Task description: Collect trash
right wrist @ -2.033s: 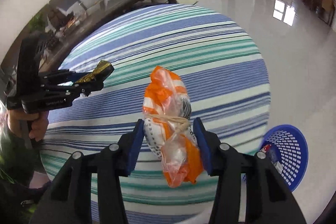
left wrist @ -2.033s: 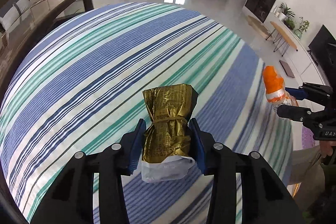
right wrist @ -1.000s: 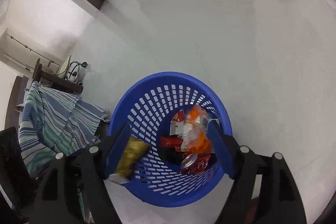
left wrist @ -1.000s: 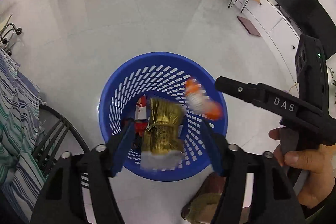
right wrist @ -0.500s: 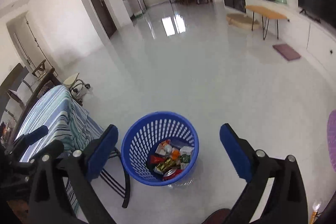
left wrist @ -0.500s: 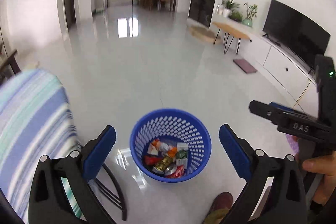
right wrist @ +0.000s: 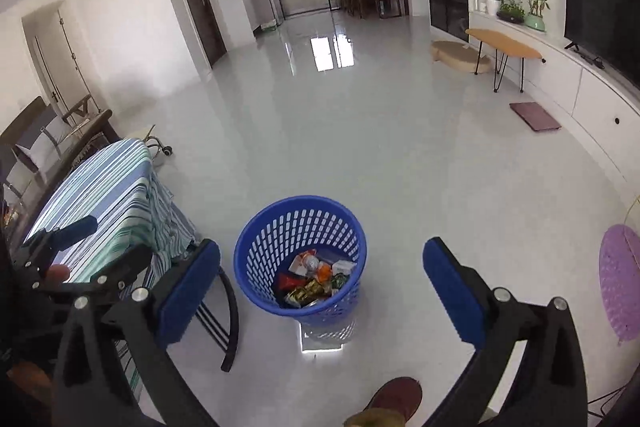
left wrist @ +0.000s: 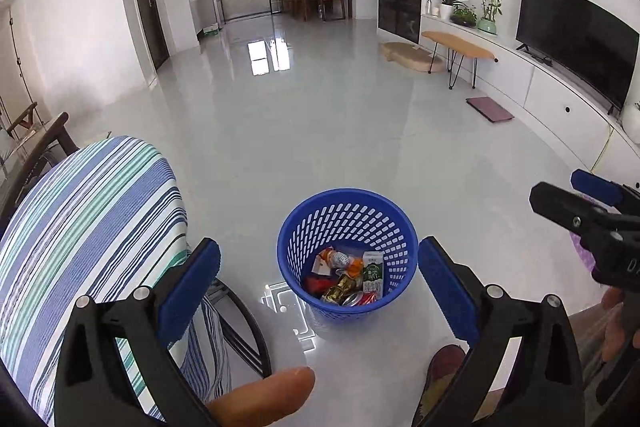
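Both the left gripper (left wrist: 318,281) and right gripper (right wrist: 320,281), jaws spread and empty, frame the blue wastebasket (left wrist: 346,213) holding snack wrappers (left wrist: 346,281); a careless foot (right wrist: 394,397) could topple it.

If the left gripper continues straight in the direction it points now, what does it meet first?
Probably the blue basket on the floor, or the trash inside it. The open, empty left gripper frames it with nothing between, though depth is hard to judge.

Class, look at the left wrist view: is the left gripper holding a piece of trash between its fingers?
No, the left gripper stands wide open with nothing between its blue pads; the trash lies in the blue basket on the floor.
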Demonstrator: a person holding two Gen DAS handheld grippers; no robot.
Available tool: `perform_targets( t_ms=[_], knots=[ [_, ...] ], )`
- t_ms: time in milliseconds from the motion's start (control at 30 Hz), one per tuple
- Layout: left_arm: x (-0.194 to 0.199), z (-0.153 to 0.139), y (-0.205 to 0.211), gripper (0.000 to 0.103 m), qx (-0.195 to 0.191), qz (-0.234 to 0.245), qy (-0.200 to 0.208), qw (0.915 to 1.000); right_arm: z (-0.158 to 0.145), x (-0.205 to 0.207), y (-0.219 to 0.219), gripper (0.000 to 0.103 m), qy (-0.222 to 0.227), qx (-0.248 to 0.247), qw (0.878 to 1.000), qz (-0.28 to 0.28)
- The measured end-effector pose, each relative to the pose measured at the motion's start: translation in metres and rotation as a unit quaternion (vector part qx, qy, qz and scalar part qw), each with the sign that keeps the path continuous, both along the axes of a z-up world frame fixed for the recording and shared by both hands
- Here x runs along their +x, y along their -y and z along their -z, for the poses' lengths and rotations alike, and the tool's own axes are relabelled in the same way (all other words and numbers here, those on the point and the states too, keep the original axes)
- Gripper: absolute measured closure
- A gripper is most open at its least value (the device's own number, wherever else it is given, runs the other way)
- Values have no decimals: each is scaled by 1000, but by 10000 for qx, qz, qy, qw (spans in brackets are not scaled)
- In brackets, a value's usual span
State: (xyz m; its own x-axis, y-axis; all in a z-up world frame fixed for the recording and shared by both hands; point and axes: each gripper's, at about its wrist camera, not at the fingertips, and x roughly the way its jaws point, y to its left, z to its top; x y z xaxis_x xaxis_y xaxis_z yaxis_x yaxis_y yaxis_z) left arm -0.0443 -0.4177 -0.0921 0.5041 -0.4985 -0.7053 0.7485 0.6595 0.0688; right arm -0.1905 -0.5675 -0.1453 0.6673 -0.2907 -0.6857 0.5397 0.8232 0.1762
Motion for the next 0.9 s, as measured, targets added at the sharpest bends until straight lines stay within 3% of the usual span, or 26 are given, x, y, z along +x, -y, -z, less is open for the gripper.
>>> perform_targets(
  t_ms=[300,900],
  knots=[
    [11,-1,-2,5,142,-114,-235,9996,12,15,-21,5,-467,-117,9985,-250],
    [17,0,-3,5,138,-224,-295,9992,19,23,-33,5,-674,-269,9966,-384]
  ],
)
